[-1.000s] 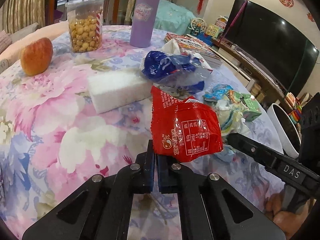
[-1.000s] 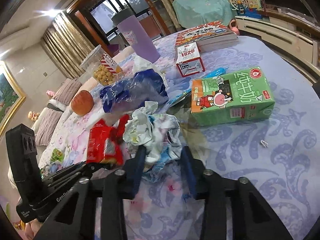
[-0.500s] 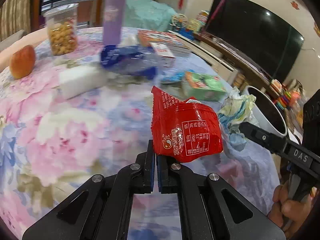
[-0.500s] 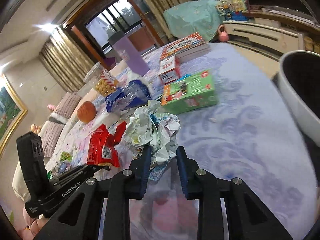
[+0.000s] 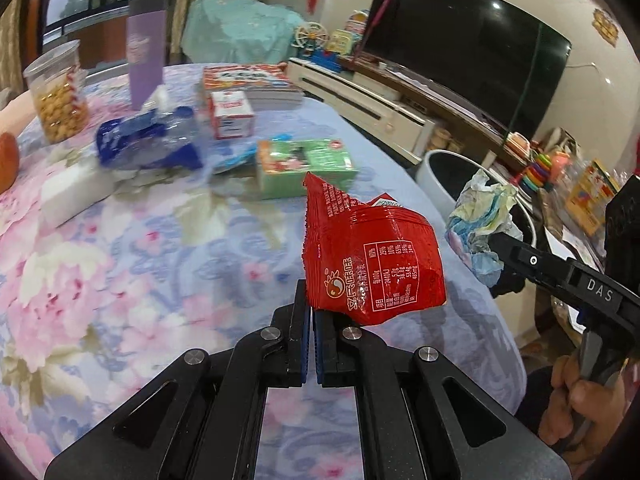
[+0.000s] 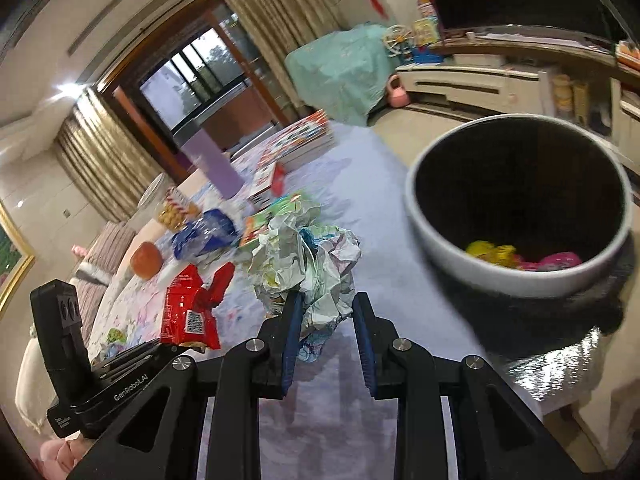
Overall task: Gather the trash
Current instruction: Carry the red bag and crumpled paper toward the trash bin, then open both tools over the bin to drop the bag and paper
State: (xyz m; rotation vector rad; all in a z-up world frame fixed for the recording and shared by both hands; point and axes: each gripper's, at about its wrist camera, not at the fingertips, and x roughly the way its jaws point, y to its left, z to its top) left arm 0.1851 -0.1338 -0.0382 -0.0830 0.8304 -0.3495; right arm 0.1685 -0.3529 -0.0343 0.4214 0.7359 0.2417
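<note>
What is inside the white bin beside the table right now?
The white bin holds a yellow crumpled piece and a pink wrapper at the bottom. Its near wall hides the rest of the floor, and the dark interior shows nothing else.

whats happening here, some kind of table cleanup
Yes. A person is clearing trash off a floral-clothed table with a handheld tool in each hand. The left tool is shut on a red foil snack wrapper. The right tool grips a crumpled wad of printed paper. Both are held up near a round white bin with a dark inside, which already holds some trash. Neither piece is dropped yet.
</note>
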